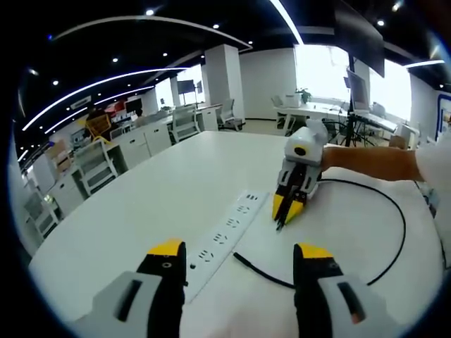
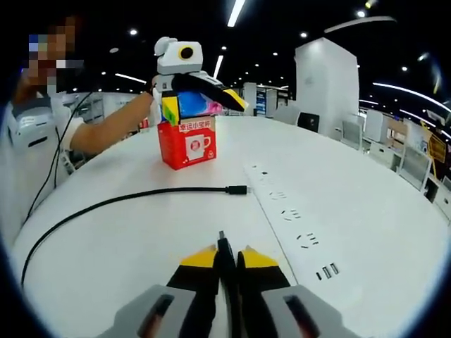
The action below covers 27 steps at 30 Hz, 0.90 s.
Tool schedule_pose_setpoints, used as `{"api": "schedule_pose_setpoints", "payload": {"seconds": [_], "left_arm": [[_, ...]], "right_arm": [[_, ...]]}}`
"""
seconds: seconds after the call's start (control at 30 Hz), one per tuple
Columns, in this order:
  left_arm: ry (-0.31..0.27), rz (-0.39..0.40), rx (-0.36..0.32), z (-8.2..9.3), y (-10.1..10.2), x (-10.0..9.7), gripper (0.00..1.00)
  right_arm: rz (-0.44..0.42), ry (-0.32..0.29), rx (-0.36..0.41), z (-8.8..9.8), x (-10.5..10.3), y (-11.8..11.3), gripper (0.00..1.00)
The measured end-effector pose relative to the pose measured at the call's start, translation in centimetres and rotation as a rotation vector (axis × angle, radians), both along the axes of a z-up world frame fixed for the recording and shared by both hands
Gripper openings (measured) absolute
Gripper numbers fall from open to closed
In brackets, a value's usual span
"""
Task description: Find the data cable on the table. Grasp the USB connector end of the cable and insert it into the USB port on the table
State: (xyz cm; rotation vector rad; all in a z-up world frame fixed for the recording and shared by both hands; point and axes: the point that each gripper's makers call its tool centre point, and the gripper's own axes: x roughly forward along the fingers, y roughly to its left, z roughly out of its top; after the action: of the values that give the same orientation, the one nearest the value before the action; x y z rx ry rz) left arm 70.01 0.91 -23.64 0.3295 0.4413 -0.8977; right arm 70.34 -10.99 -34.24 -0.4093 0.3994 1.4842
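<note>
A black data cable (image 2: 106, 202) curves across the white table (image 2: 141, 246). One of its plugs (image 2: 238, 189) lies free beside the white power strip (image 2: 296, 225). My right gripper (image 2: 227, 257) is shut on the cable's other connector (image 2: 220, 236), whose tip pokes out between the jaws. The strip's USB ports (image 2: 328, 270) sit to the right of it. In the left gripper view, the right gripper (image 1: 282, 220) points down next to the power strip (image 1: 225, 236), and the cable (image 1: 398, 232) loops behind it. My left gripper (image 1: 241, 251) stands open above the free plug (image 1: 241, 258), holding nothing.
A red box (image 2: 187, 144) with colourful items stands on the table, below the left gripper (image 2: 204, 98) in the right gripper view. A person's arm (image 2: 106, 127) reaches in from the left. Office desks and chairs (image 1: 95, 165) stand beyond the table's edge.
</note>
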Motion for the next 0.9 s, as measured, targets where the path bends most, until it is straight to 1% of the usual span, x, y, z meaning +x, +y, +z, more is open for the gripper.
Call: {"api": "schedule_pose_setpoints", "payload": {"seconds": [0.33,0.57,0.9], "left_arm": [[-0.001,0.000,-0.001,0.04,0.00,-0.03,0.62],[-0.003,0.000,-0.004,0.09,0.00,-0.07,0.62],[-0.005,0.000,-0.005,0.11,0.04,-0.08,0.62]], "right_arm": [[-0.009,0.000,0.000,-0.07,0.12,-0.09,0.11],[-0.007,-0.009,0.003,-0.09,-0.32,-0.09,0.10],[-0.009,-0.009,-0.002,-0.05,-0.20,-0.35,0.10]]}}
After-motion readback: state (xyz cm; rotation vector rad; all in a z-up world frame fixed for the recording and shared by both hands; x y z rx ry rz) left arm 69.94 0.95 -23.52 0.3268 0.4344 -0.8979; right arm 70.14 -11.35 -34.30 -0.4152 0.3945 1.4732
